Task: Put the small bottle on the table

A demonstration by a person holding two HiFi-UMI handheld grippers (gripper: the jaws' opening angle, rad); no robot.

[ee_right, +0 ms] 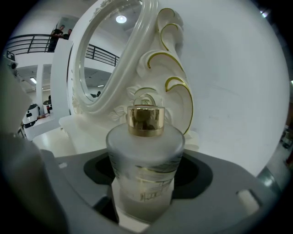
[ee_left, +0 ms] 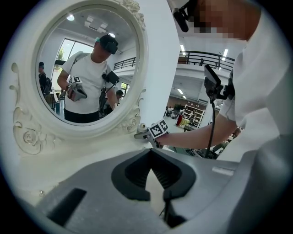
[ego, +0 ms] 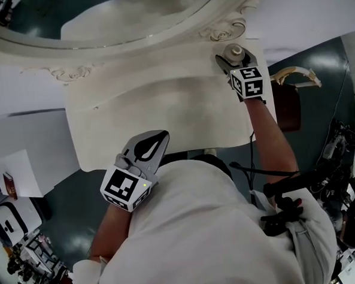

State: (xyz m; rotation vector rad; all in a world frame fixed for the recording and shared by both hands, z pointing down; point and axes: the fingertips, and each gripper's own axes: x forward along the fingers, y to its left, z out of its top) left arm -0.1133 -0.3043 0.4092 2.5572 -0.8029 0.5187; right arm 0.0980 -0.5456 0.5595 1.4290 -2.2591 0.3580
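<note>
1. Task item. The small bottle (ee_right: 145, 155) had a frosted glass body with rounded shoulders, a pale label with gold print too fine to read, and a short polished gold cap. It stood upright between the jaws of my right claw (ego: 228, 64). The jaws were spread wide and closed against the bottle's sides. The bottle was over the far right corner of the table (ego: 163, 109), close to the foot of the mirror (ee_left: 87, 64). I could not tell whether its base touched the surface.

2. Surface and room. The room was a large bright hall with an upper balcony railing (ee_left: 208, 58) and a dark floor (ego: 61, 205). The table top was white, with a curved front edge.

3. Surroundings. The oval mirror rose at the back of the table in a carved white frame. Its gilt-edged scrolls (ee_right: 178, 91) stood directly behind the bottle, with a plain white wall (ee_right: 238, 91) to their right. A dark red-brown item (ego: 286, 105) sat just beyond the table's right edge. My left claw (ego: 163, 135) hung over the table's near edge, well apart from the bottle, jaw tips together and holding nothing.
</note>
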